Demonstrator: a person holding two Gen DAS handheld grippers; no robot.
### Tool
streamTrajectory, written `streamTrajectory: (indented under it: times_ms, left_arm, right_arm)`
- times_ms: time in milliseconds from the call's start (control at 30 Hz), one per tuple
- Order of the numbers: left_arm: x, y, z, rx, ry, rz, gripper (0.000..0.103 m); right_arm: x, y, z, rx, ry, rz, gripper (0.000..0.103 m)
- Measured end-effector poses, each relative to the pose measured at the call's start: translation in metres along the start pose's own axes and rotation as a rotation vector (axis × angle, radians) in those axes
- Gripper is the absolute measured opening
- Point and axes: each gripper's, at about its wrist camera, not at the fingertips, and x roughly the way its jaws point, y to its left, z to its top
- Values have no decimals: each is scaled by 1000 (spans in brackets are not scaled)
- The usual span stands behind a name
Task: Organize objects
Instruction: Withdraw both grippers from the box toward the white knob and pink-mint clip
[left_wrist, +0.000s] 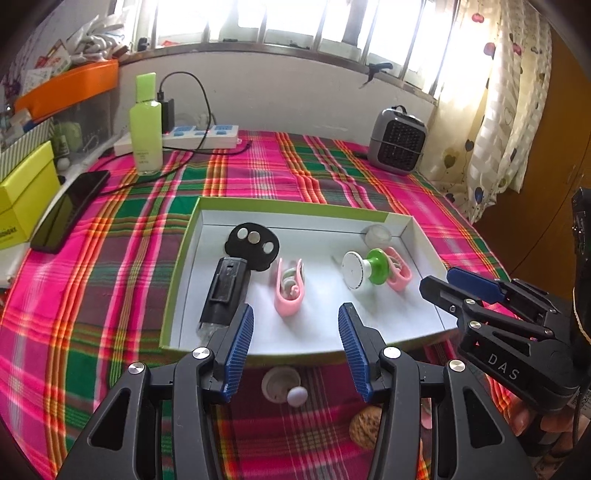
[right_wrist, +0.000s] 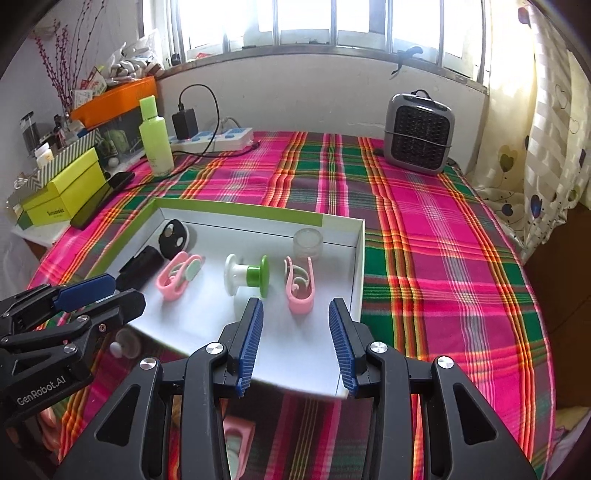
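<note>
A white tray with a green rim (left_wrist: 288, 204) (right_wrist: 236, 211) lies on the plaid cloth. It holds a black block (left_wrist: 223, 291), a black disc with holes (left_wrist: 253, 242), two pink clips (left_wrist: 290, 291) (right_wrist: 300, 286), a white and green spool (left_wrist: 364, 271) (right_wrist: 246, 275) and a small clear jar (right_wrist: 307, 242). My left gripper (left_wrist: 295, 310) (right_wrist: 125, 290) hangs open over the tray's near edge, empty. My right gripper (right_wrist: 295, 302) (left_wrist: 439, 280) is open too, just short of the right pink clip and not touching it.
Loose on the cloth in front of the tray are a small round cap (left_wrist: 280, 384), a walnut (left_wrist: 365, 424) and a pink piece (right_wrist: 236, 435). At the back stand a green bottle (left_wrist: 146, 125), a power strip (left_wrist: 199, 134) and a grey heater (right_wrist: 419, 134). A phone (left_wrist: 70, 212) lies left.
</note>
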Motion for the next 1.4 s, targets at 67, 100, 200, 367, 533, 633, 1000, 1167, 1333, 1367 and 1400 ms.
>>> streamTrajectory:
  times_ms: [67, 100, 200, 367, 533, 633, 1000, 1167, 1333, 1367, 1400]
  left_arm:
    - [-4, 1, -2, -5, -3, 2, 47]
    - [-7, 2, -4, -9, -7, 1, 47]
    - [-12, 3, -9, -11, -9, 0, 47]
    - [-18, 5, -18, -21, -6, -5, 47]
    - [-24, 9, -29, -31, 0, -3, 47]
    - [-27, 14, -36, -43, -5, 2, 47]
    - [-25, 20, -54, -50, 24, 3, 47]
    - [-21, 20, -55, -47, 34, 0, 47]
    - [-13, 17, -54, -41, 45, -5, 47]
    - [-11, 17, -53, -43, 51, -6, 47]
    - [-10, 16, -53, -43, 54, -8, 47]
  right_arm:
    - [-5, 0, -3, 9, -7, 8, 39]
    - [-8, 0, -5, 11, -11, 12, 39]
    - [-15, 3, -11, 9, -16, 15, 39]
    - [-23, 4, -22, 18, -19, 21, 39]
    - [-32, 5, -33, 30, -23, 35, 39]
    - [-36, 7, -39, 24, -24, 45, 39]
    - [-43, 13, -57, 25, -19, 68, 39]
    - [-42, 12, -65, 33, -9, 83, 39]
    - [-39, 12, -72, 38, 6, 101, 39]
    - [-38, 13, -73, 36, 11, 103, 39]
    - [-37, 14, -74, 35, 15, 104, 39]
